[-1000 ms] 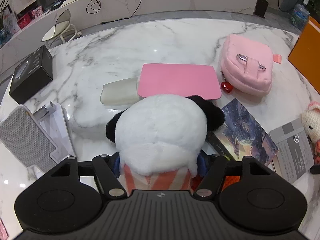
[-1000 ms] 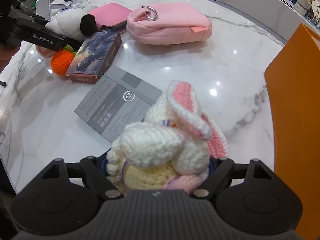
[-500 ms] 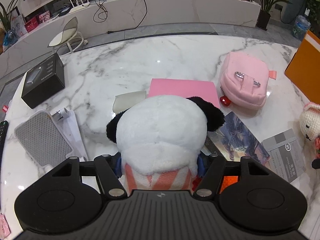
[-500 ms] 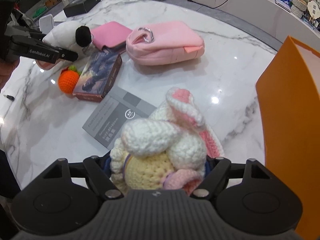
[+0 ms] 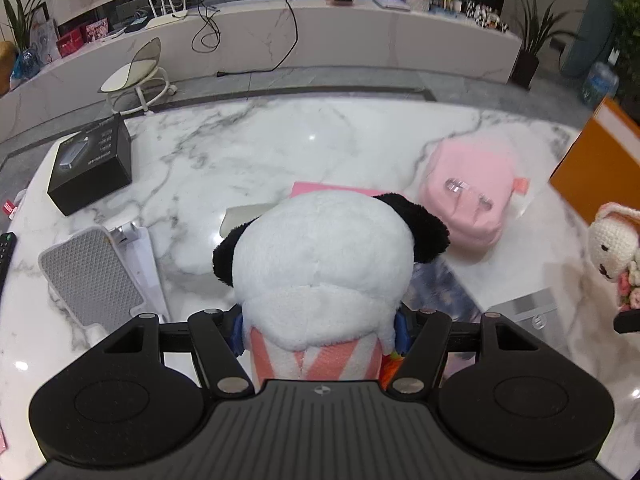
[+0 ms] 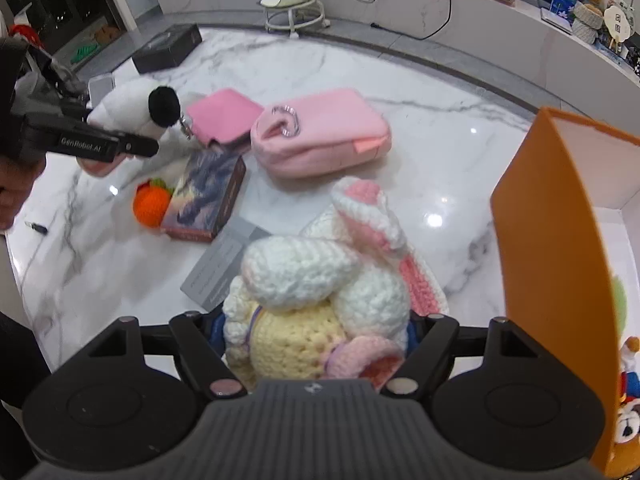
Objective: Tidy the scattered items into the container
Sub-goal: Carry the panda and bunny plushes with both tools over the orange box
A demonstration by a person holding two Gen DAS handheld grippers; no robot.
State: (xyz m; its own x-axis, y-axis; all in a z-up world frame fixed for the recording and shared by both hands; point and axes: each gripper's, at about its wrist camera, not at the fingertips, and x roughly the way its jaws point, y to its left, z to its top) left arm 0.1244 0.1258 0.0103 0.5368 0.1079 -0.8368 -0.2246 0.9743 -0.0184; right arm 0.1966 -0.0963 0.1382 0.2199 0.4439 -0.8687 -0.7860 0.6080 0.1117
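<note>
My left gripper [image 5: 318,328] is shut on a white panda plush [image 5: 324,264] with black ears and a pink striped body, held above the marble table. It also shows in the right wrist view [image 6: 128,116]. My right gripper [image 6: 314,332] is shut on a crocheted white and pink bunny [image 6: 320,280], which also shows at the right edge of the left wrist view [image 5: 612,240]. The orange container [image 6: 556,248] stands just right of the bunny, its open inside holding other toys [image 6: 628,392]. It shows far right in the left wrist view [image 5: 600,168].
On the table lie a pink pouch [image 6: 320,140], a pink flat case [image 6: 222,114], a picture box [image 6: 206,204], an orange knitted fruit [image 6: 151,204], a grey booklet [image 6: 222,268], a black box [image 5: 90,166] and a grey mesh pad [image 5: 90,276].
Both grippers have risen with their toys. The right gripper has moved toward the orange container, whose open inside now shows.
</note>
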